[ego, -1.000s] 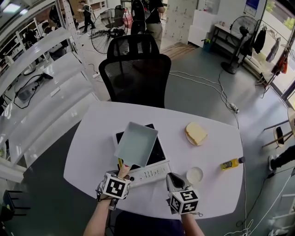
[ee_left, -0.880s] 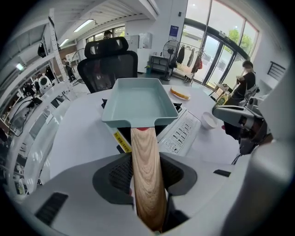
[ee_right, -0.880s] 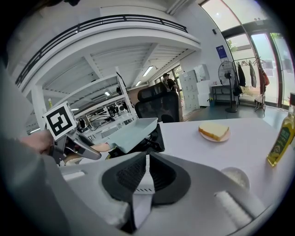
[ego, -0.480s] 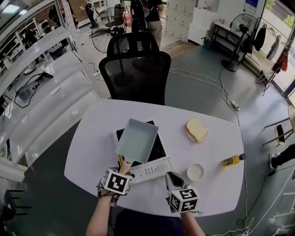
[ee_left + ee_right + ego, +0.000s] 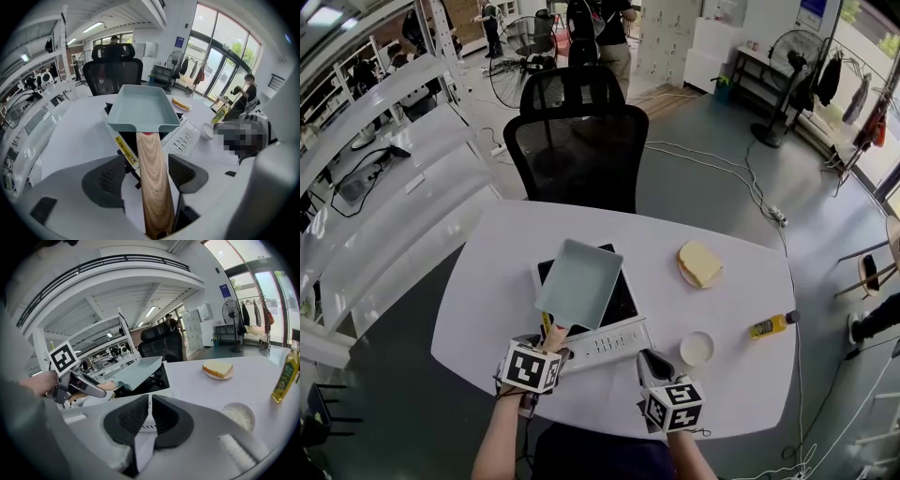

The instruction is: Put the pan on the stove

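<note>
Pan (image 5: 578, 284) and stove (image 5: 622, 307) are together now: the blue-green pan sits on the black glass top of the stove, in the middle of the white counter (image 5: 483, 300). So the main job looks done, I think. From the right tool view the pan seems to lean a little, so I cannot tell if it lies fully flat.

Its wooden handle (image 5: 149, 150) sticks out toward the person, over the row of buttons at the front of the stove. That is why the left tool (image 5: 147, 180) is where it is, low and close to the counter edge. It has to be at the handle end to carry the pan without touching the pan's walls.

The left tool is opening up right now. The handle runs between its two black pads, but there is a gap on each side, so the pads are not squeezing the wood. It looks like the tool is letting go because the stove is holding the pan up.

The right tool (image 5: 150, 420) hangs just beside it on the right. Its two pads are pressed close together with nothing between them. It has no job here, so it waits out of the way.

A plate with bread (image 5: 699, 265), a small white bowl (image 5: 697, 350) and a yellow bottle (image 5: 769, 329) sit off to the right, well apart from the stove. A black chair (image 5: 577, 159) stands at the far side.

Next, the left tool should slide straight back, so it does not bump the handle and turn the pan.
</note>
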